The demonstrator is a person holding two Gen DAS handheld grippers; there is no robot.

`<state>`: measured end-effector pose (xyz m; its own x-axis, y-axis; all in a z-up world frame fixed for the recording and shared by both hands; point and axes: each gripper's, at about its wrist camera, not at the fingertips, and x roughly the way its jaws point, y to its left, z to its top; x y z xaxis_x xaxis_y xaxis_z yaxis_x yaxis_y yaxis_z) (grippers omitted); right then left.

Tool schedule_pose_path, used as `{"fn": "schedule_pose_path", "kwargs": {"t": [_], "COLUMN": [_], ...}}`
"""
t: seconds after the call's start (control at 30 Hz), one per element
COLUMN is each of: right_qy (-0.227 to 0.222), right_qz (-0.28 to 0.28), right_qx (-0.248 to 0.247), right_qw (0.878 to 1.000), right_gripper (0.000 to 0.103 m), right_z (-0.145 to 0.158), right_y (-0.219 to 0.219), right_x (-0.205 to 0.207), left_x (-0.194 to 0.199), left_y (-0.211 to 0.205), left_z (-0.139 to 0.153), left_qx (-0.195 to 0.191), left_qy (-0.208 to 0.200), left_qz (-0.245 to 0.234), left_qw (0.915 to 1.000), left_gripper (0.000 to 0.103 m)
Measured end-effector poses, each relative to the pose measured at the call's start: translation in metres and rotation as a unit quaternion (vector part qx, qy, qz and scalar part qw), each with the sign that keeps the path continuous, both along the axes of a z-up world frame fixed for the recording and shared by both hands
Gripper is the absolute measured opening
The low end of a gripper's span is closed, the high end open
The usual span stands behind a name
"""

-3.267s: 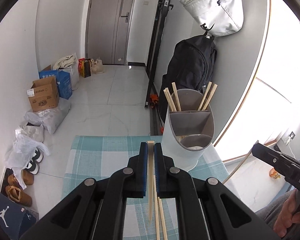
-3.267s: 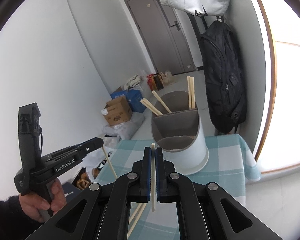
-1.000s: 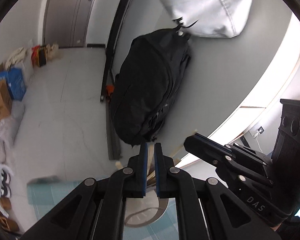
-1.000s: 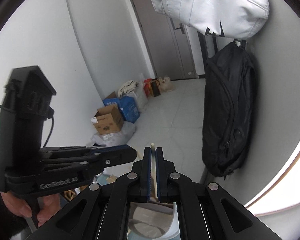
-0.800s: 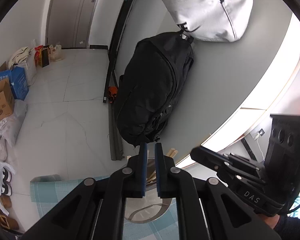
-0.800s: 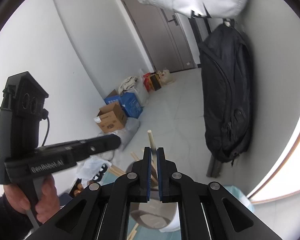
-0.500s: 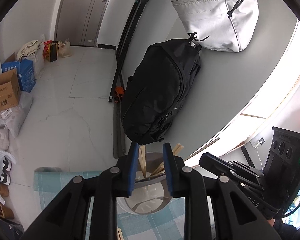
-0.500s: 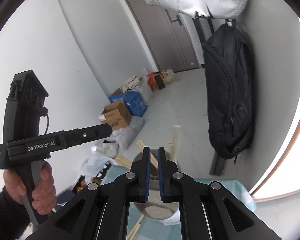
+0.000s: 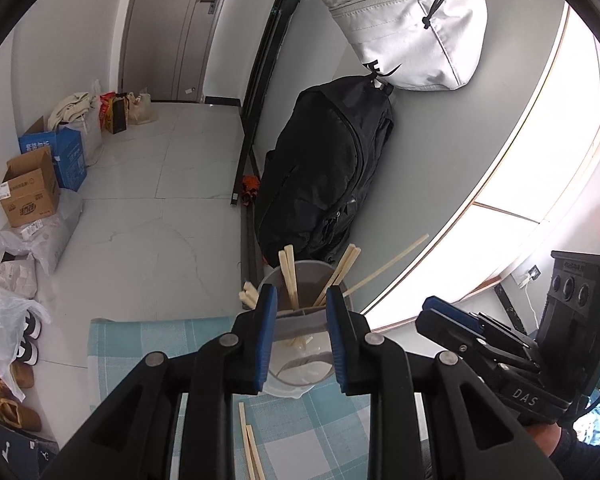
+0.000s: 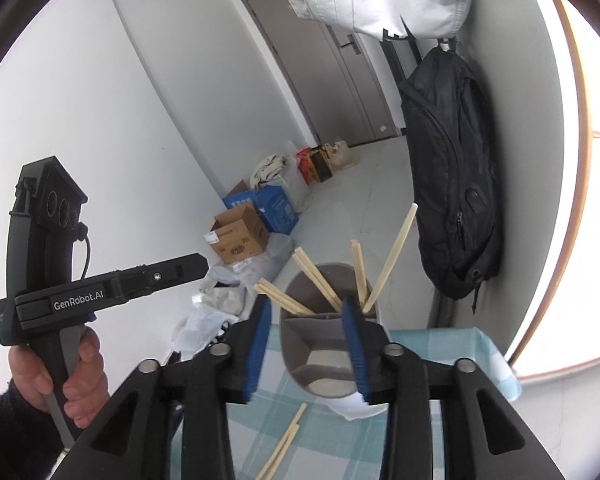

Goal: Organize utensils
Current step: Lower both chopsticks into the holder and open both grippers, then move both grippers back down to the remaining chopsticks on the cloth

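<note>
Wooden chopsticks [image 9: 249, 446] lie lengthwise on the cloth below both grippers, left gripper [image 9: 302, 334] and right gripper [image 10: 308, 346] just opened, empty.

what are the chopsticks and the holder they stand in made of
Chopsticks: most likely bamboo or light wood, given the pale tan, matte, squared sticks; no grain is visible. Utensil holder: probably plastic, a smooth grey inside with a white outer wall and moulded dividers, slightly shiny. It stands on a teal checked cloth, evidently woven fabric.
</note>
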<state>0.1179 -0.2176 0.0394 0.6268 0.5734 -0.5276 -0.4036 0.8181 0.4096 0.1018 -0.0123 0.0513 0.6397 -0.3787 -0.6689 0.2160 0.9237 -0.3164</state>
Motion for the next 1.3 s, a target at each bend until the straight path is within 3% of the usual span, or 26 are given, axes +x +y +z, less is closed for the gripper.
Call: {"fn": "schedule_pose_path", "kwargs": {"t": [0.1,0.3,0.5,0.6,0.7,0.97,1.3], "right_qy": [-0.001,-0.018,-0.035,-0.04,-0.043,-0.021,0.034], "right_qz": [-0.004,-0.001,-0.004,0.001,0.003,0.012,0.03], "right_qx": [0.005,0.008,0.013,0.011,0.002,-0.019,-0.072], "right_qw": [1.0,1.0,0.999,0.999,0.999,1.0,0.996], "right_gripper": [0.041,0.048,0.061,0.064,0.072,0.083,0.083], "right_z": [0.0,0.006,0.015,0.016,0.013,-0.019,-0.074], "right_y": [0.001,0.008,0.012,0.016,0.02,0.034,0.06], "right_x": [-0.011,-0.033,-0.056,-0.066,-0.074,-0.09,-0.091], "left_x": [-0.016,-0.041,-0.058,-0.065,-0.07,-0.084,-0.096], "left_y": [0.001,0.004,0.01,0.015,0.019,0.039,0.051], "left_z": [0.001,0.009,0.012,0.011,0.006,-0.04,-0.096], "left_qx": [0.009,0.012,0.011,0.002,0.0,0.003,0.04], "left_qy": [-0.015,-0.041,-0.058,-0.064,-0.064,-0.045,-0.016], "left_qz": [0.015,0.035,0.05,0.056,0.065,0.102,0.128], "left_qw": [0.9997,0.9984,0.997,0.9964,0.9958,0.9938,0.9908], "left_gripper": [0.04,0.045,0.061,0.064,0.077,0.08,0.081]}}
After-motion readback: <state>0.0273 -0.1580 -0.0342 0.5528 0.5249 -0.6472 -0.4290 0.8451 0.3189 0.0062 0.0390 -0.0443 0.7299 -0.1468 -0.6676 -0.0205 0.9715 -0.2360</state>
